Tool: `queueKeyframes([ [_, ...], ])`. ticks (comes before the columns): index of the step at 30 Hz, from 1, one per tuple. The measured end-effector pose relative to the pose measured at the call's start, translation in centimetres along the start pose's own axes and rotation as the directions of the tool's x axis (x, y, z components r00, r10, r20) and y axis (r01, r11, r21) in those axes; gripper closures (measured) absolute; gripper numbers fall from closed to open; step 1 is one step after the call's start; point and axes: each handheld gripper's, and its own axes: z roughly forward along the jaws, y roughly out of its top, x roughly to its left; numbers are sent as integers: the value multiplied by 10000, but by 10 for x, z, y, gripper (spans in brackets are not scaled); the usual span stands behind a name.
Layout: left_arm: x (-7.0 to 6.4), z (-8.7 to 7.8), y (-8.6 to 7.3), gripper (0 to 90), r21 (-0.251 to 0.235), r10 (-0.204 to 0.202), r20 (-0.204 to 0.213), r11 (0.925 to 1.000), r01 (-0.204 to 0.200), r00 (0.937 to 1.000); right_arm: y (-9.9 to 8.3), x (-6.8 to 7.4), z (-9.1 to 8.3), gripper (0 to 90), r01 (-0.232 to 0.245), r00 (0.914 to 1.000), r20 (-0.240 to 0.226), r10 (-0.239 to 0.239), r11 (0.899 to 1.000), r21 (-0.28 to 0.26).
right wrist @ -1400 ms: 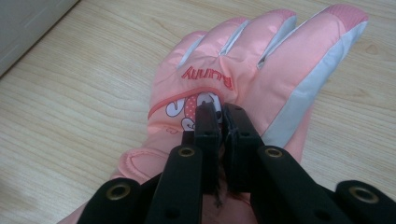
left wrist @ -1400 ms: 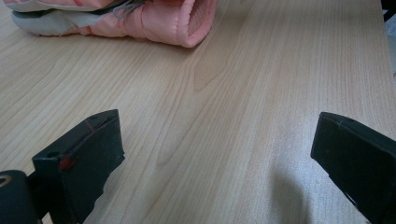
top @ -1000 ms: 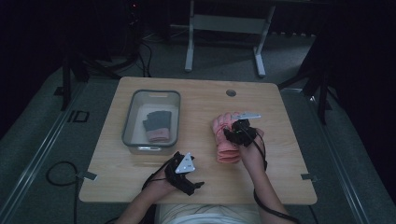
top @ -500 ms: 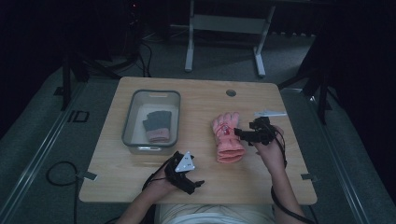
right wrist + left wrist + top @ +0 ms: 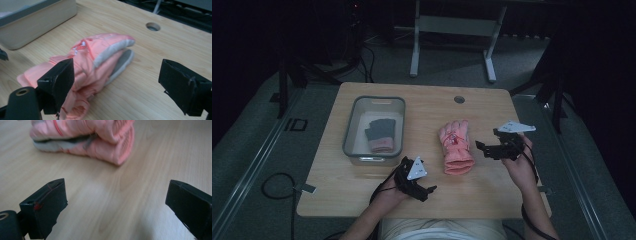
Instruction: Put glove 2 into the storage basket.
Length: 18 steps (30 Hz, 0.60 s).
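My right gripper [image 5: 484, 147]: jaws spread, empty, just right of the pink glove [image 5: 455, 146]. Glove: flat mid-table, nothing blocking it. My left gripper [image 5: 424, 190]: spread, near the glove's cuff. Bin [image 5: 357, 120], left: holds a grey glove [image 5: 379, 134]. Table [image 5: 427, 107]: round hole [image 5: 459, 99] behind.

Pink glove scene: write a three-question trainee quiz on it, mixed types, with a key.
1. True or false: the pink glove lies inside the grey bin.
2. Which gripper is nearer the glove's cuff? A) left gripper B) right gripper
3. Fill in: the bin holds a dark ____ with a pink cuff.

Key
1. False; it lies on the table, right of the bin.
2. A
3. glove
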Motion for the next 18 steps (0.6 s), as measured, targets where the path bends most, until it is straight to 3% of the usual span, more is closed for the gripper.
queueKeyframes([
  [2, 1, 2, 6, 38, -16, -109, -15, 9999, 109, 9999, -2, -2, -4, 141, -95, 10000, -16, 95, 9999, -116],
  [5, 5, 6, 16, 39, -9, -724, 177, 9974, 724, 9972, -5, -2, -9, 139, -466, 9983, -366, 457, 9986, -247],
  [7, 7, 7, 26, 39, -114, -882, 264, 9960, 885, 9958, -6, 0, -8, 131, -426, 9978, -515, 411, 9987, -275],
  [11, 13, 5, 48, 39, -417, -937, 481, 9945, 957, 9944, -7, 0, -1, 119, -612, 9950, -786, 611, 9981, 15],
  [14, 19, 4, 65, 41, -794, -978, 619, 9916, 1025, 9933, -7, 0, 0, 99, -990, 9892, -1106, 958, 9948, -243],
  [16, 20, 4, 71, 46, -887, -944, 551, 9911, 990, 9940, -7, 1, 0, 100, -913, 9908, -1033, 876, 9953, -318],
  [17, 24, 6, 82, 46, -940, -693, 441, 9929, 732, 9966, -6, 2, 0, 100, -790, 9934, -859, 762, 9965, -286],
  [18, 26, 7, 87, 46, -970, -585, 433, 9933, 625, 9973, -5, 5, 2, 141, -461, 9965, -702, 447, 9988, -189],
])
